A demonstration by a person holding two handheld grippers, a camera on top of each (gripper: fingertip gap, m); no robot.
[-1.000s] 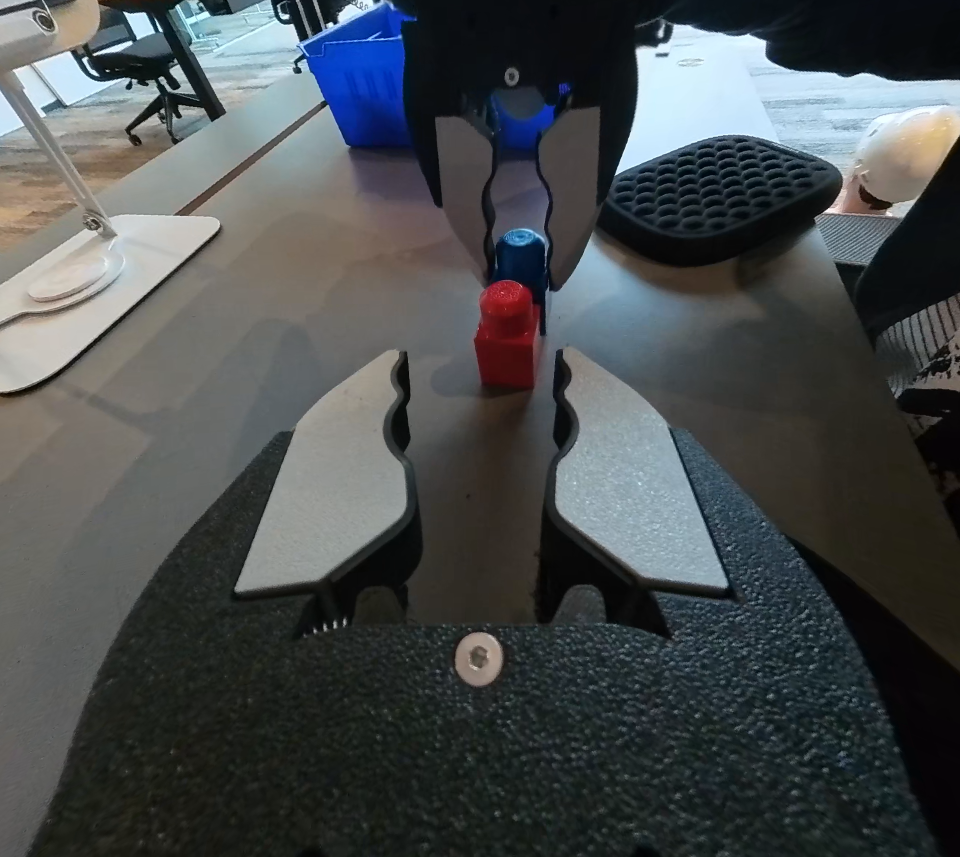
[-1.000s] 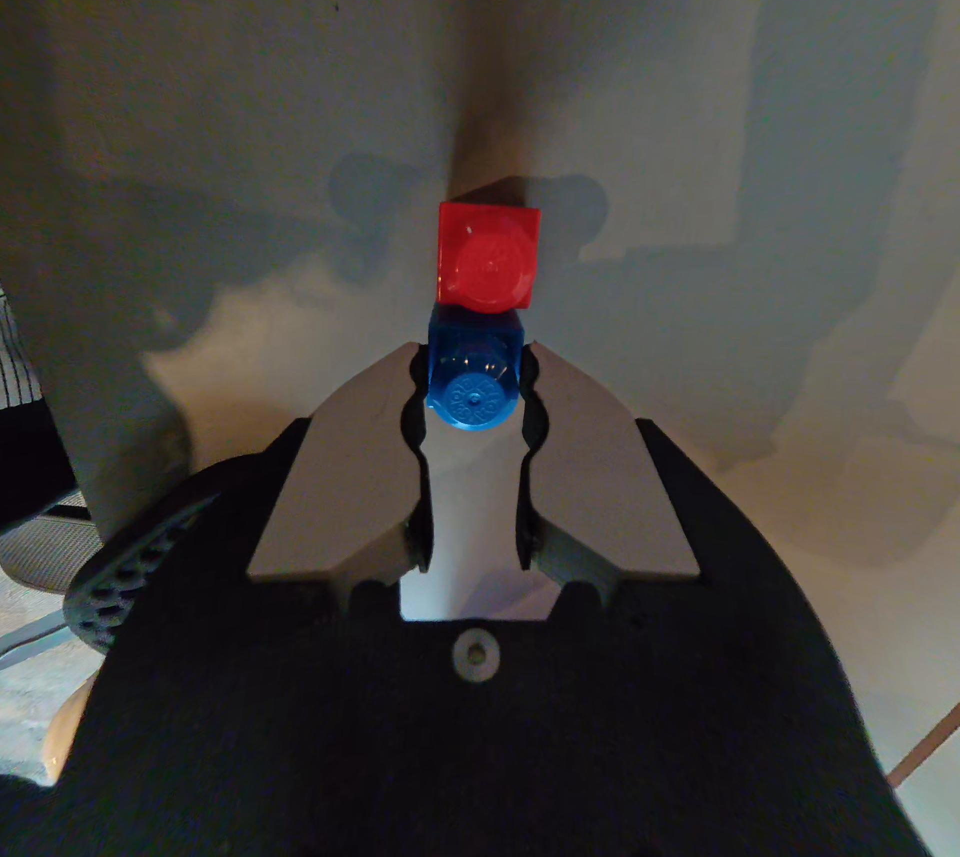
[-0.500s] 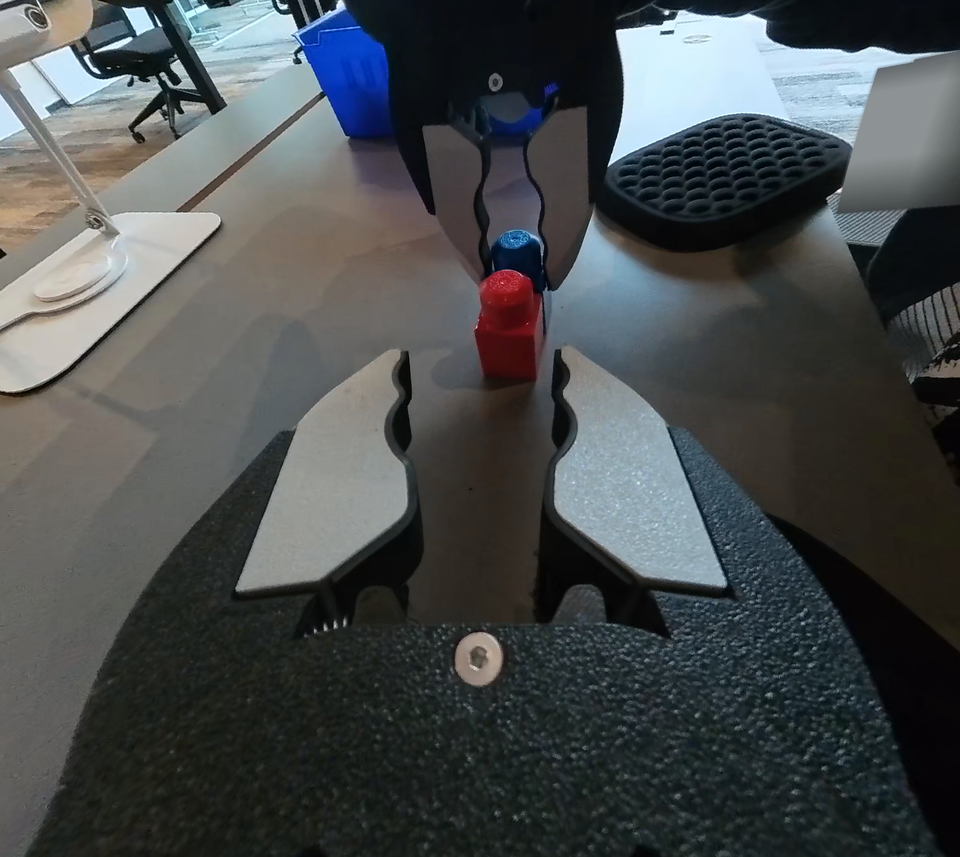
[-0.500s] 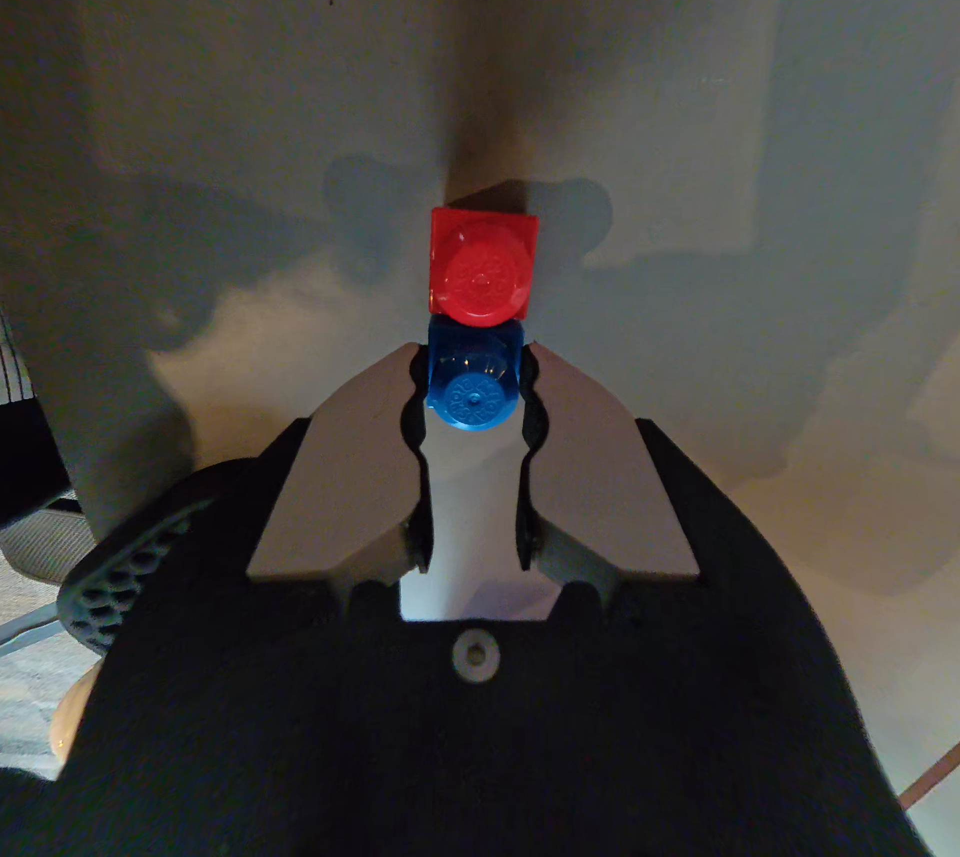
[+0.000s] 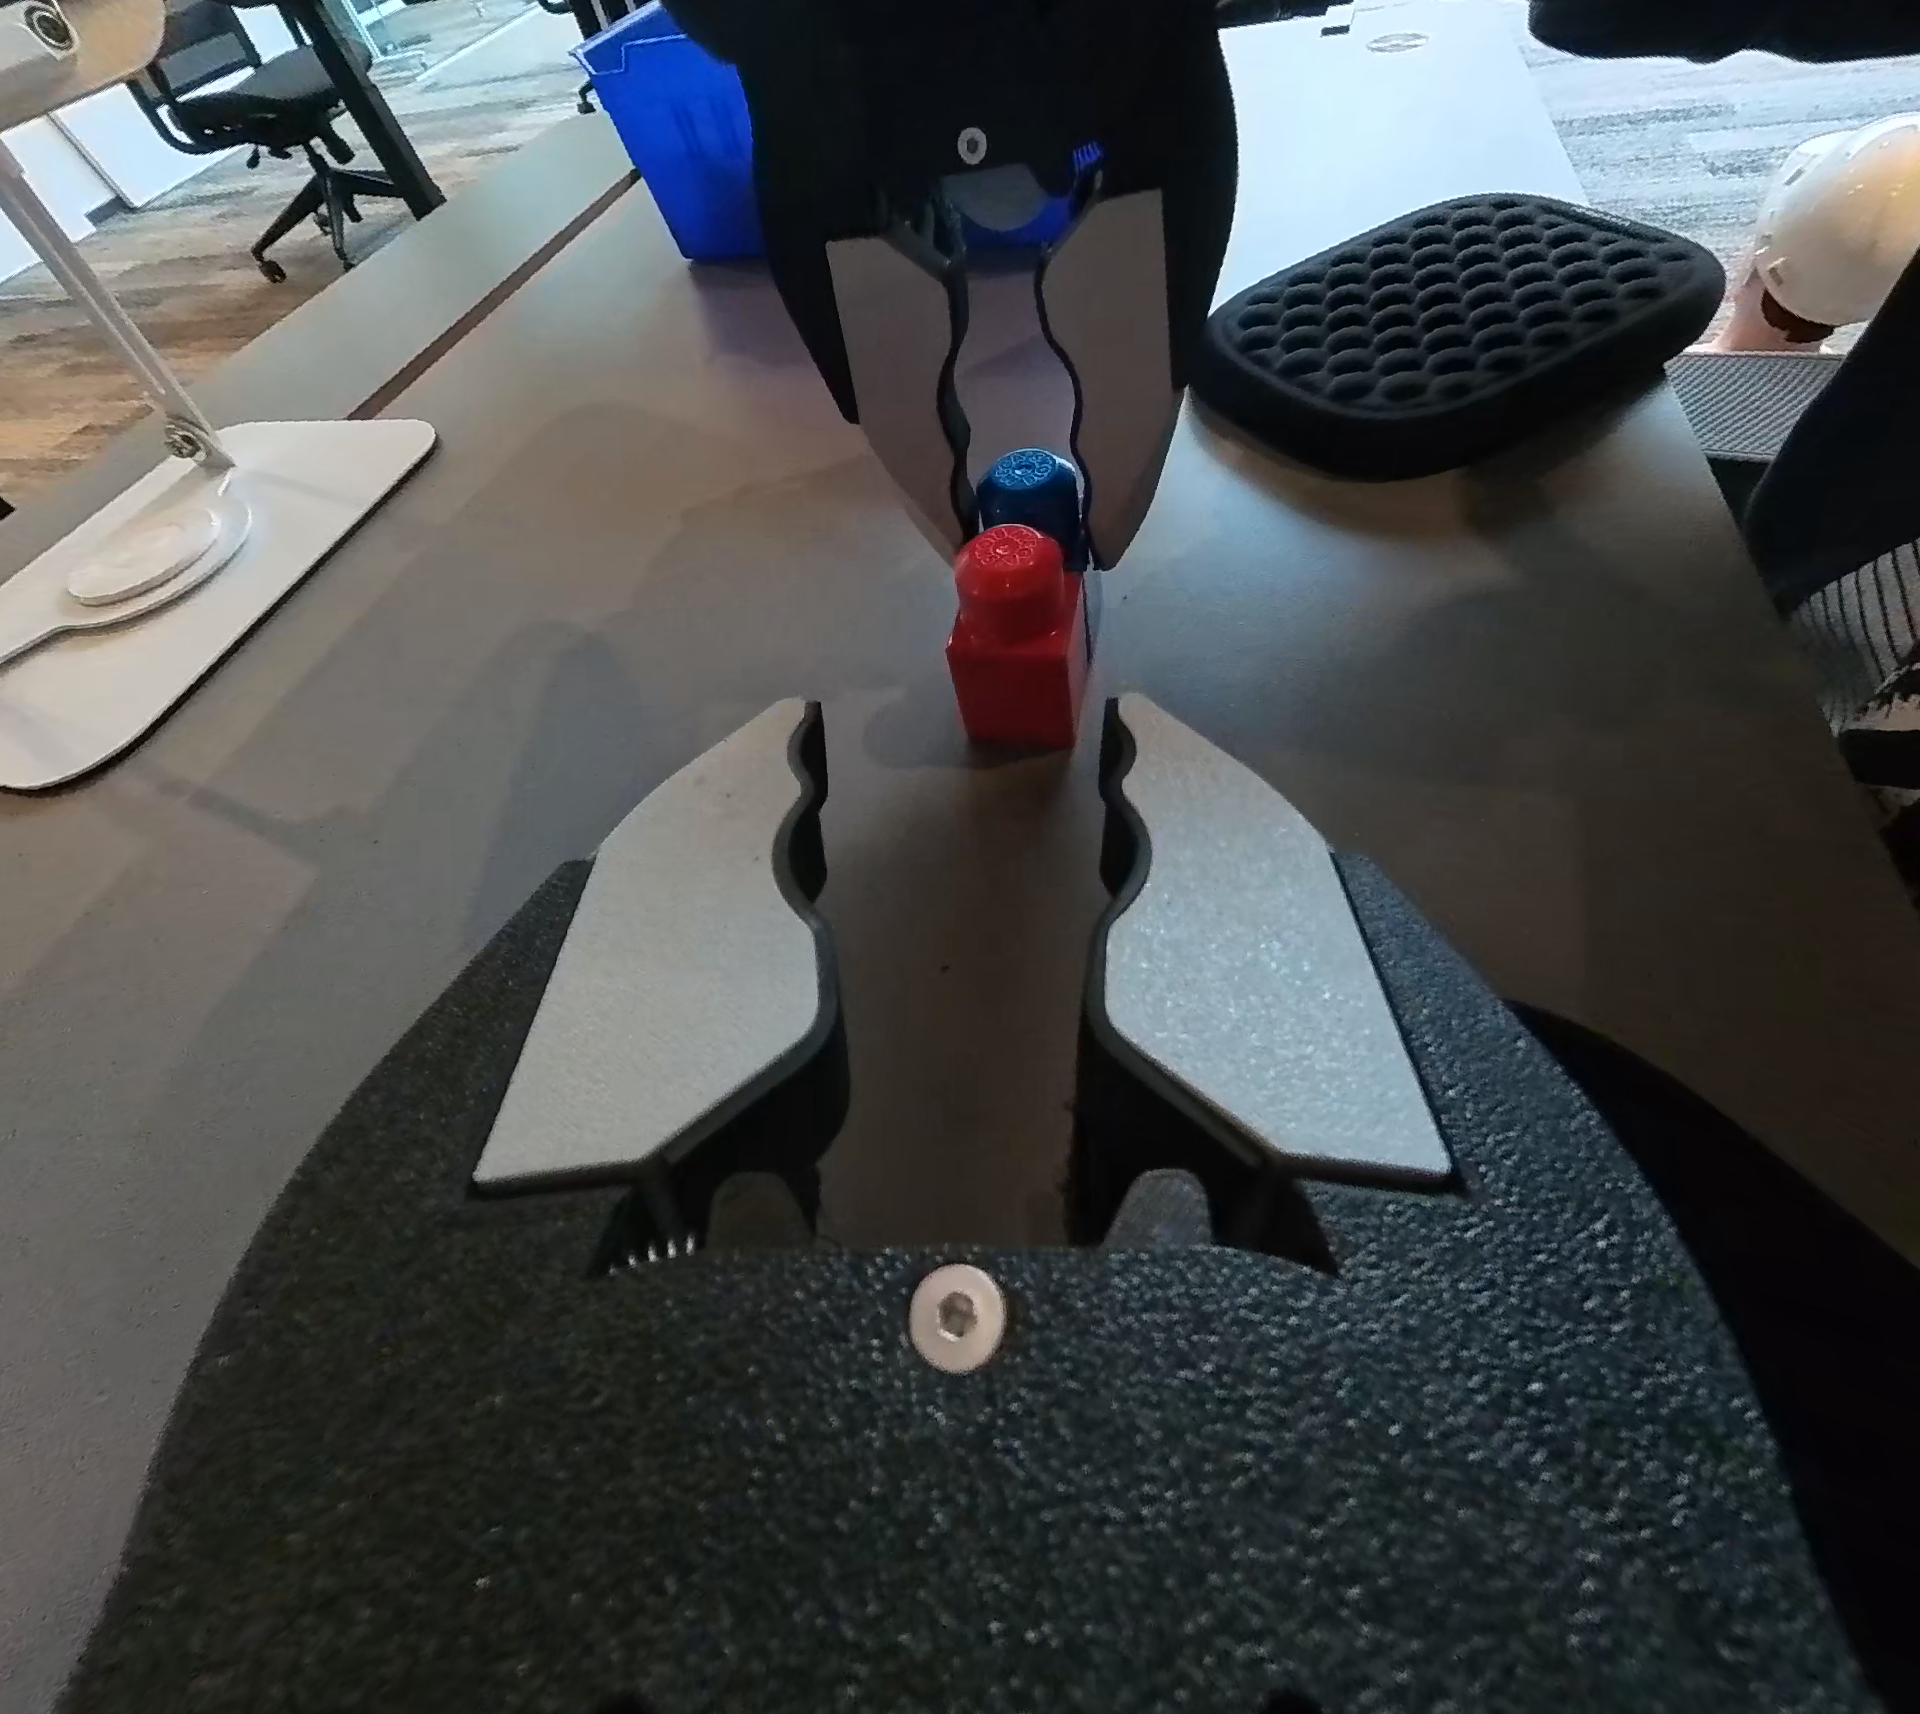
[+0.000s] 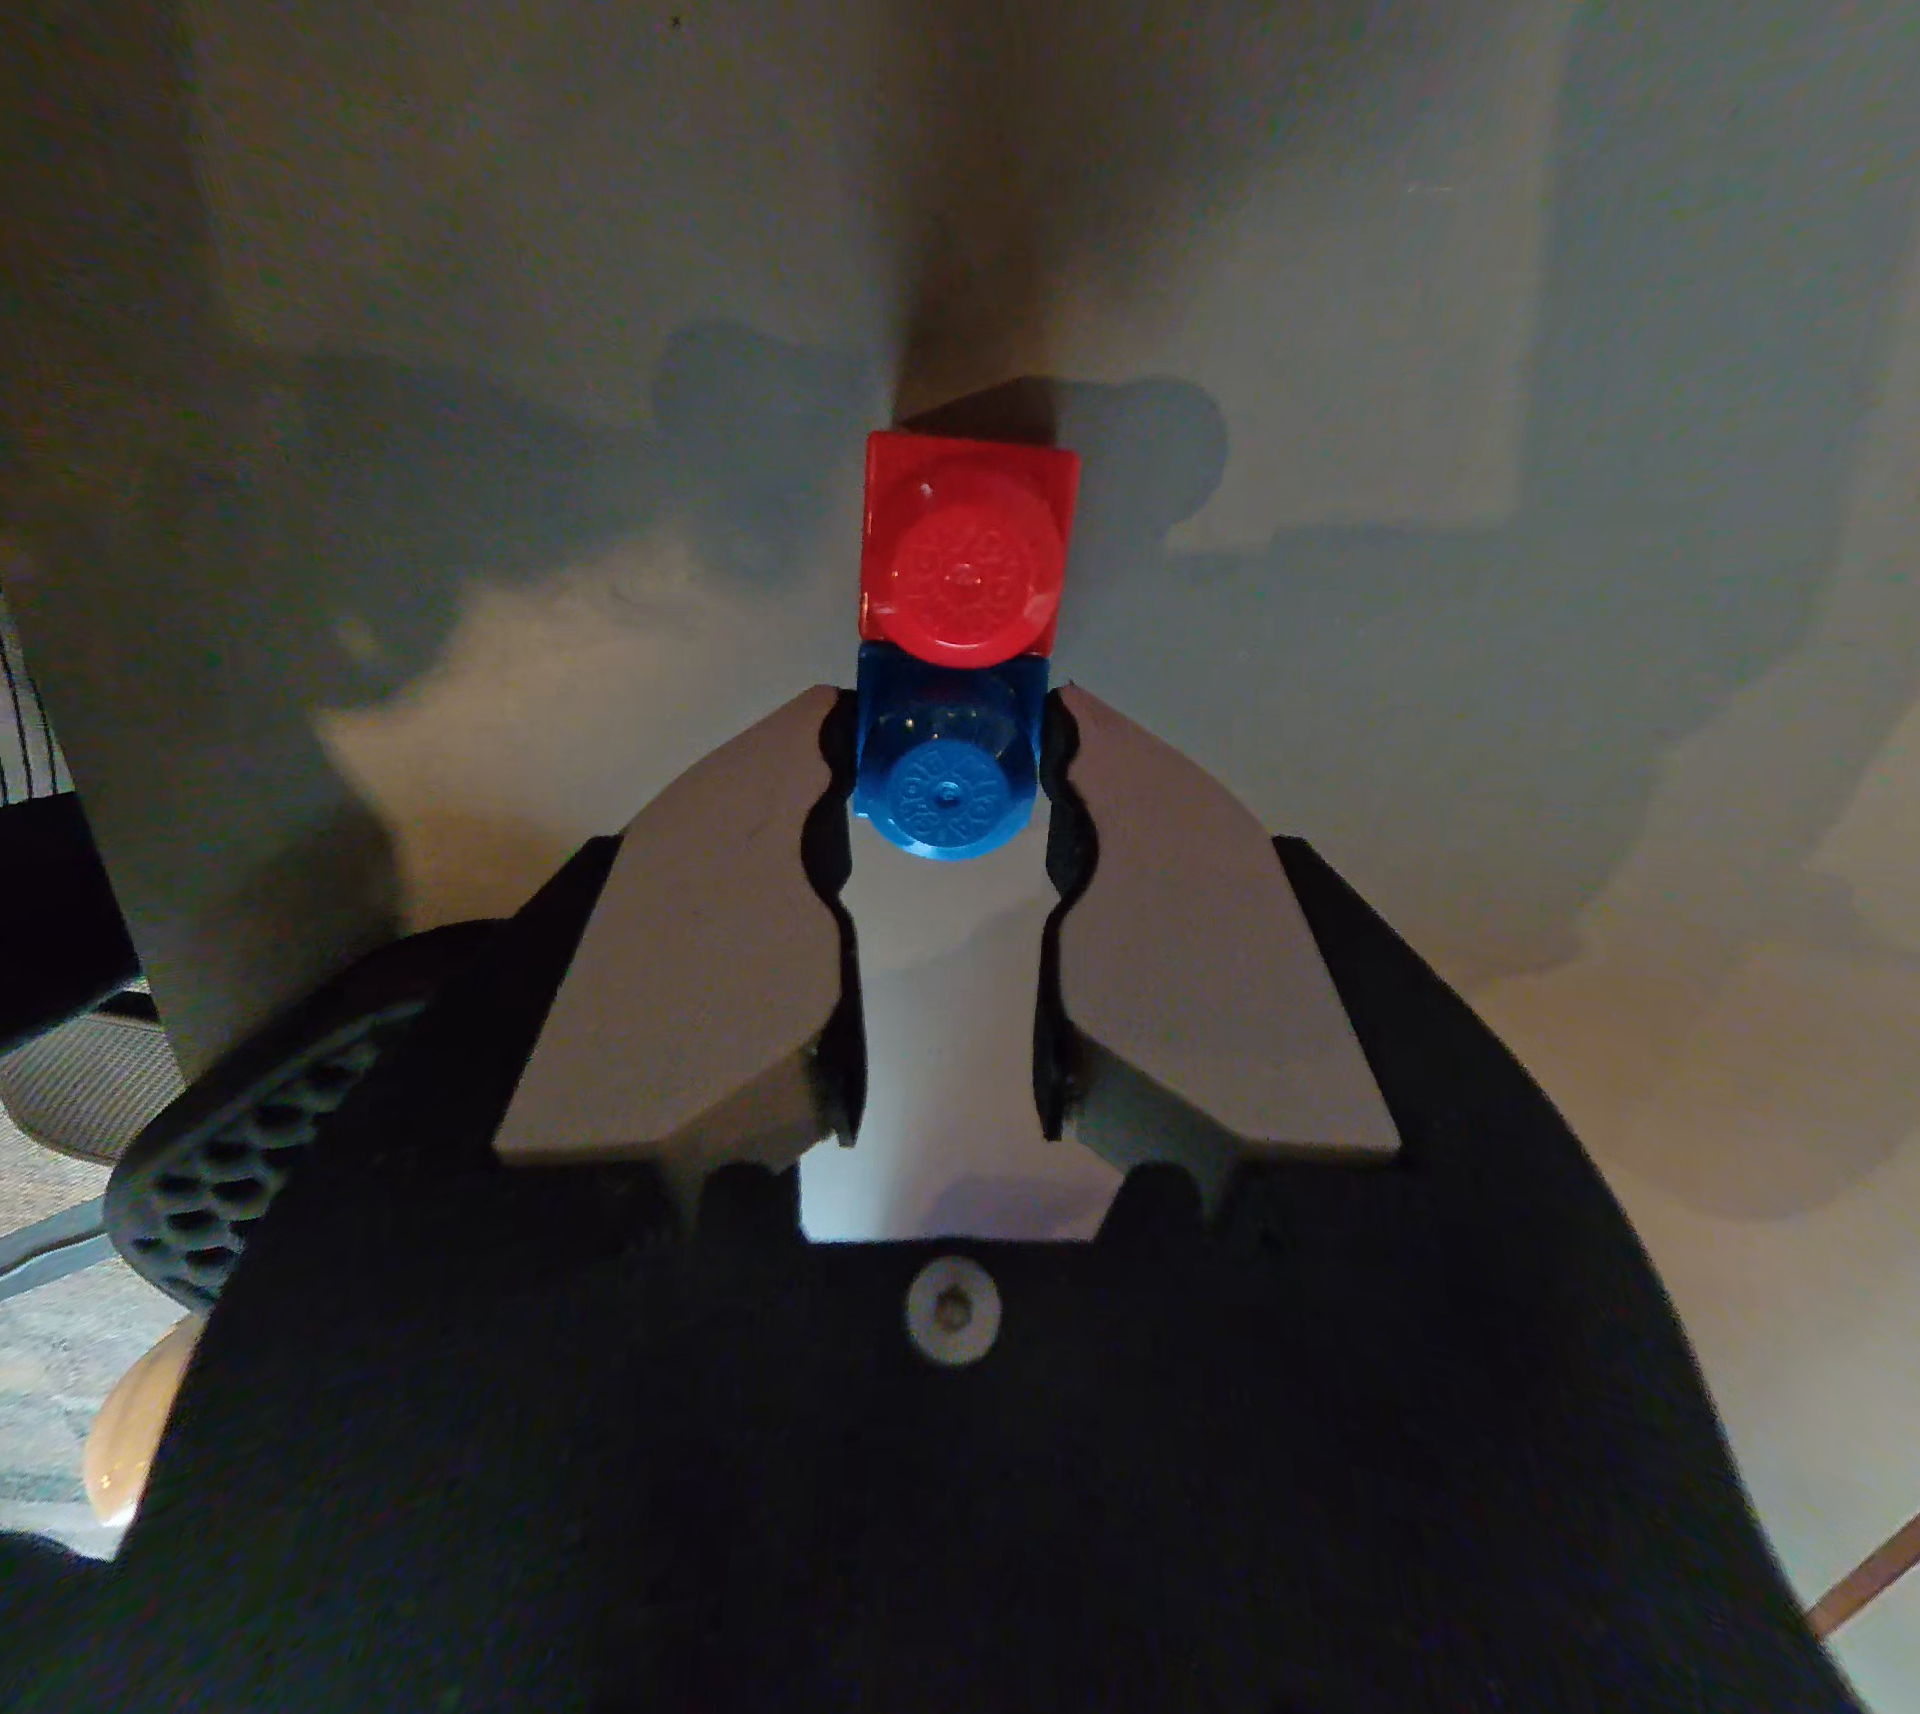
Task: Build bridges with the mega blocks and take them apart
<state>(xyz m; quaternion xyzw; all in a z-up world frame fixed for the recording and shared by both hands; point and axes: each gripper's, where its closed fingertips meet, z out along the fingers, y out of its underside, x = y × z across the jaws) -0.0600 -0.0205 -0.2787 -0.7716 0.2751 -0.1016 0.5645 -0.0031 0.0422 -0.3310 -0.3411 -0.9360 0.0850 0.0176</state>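
1. Right hand-held gripper [image 6: 945, 708]: pointed straight down at the desk [image 6: 1455, 314], fingers closed on the side walls of the blue block [image 6: 940, 765]. Grip on the body rather than the stud, probably so the block can be pressed or steered without tipping.
2. Blue block: on or just above the desk, hard against the red block [image 6: 966, 547]. No gap visible between the two in the right wrist view; whether its base is fully seated cannot be told, since the red block hides it in the left wrist view.
3. Red block: free-standing on the desk, untouched by either tool, just ahead of the left fingertips.
4. Left hand-held gripper [image 5: 961, 714]: held low and level, fingers spread wide, empty, centred on the red block. Likely standing by to brace or take it.
5. Orientation: both blocks upright, single stud up, long axis vertical. The pair forms a short row running away from the left camera, red nearer, blue [image 5: 1029, 490] behind.
6. Judgement: side-by-side placement reads as laying pier pieces; no span in place yet.
7. Background: blue bin [image 5: 681, 137] at the far desk edge, black honeycomb pad [image 5: 1455, 324] to the right, white stand base [image 5: 197, 573] to the left.
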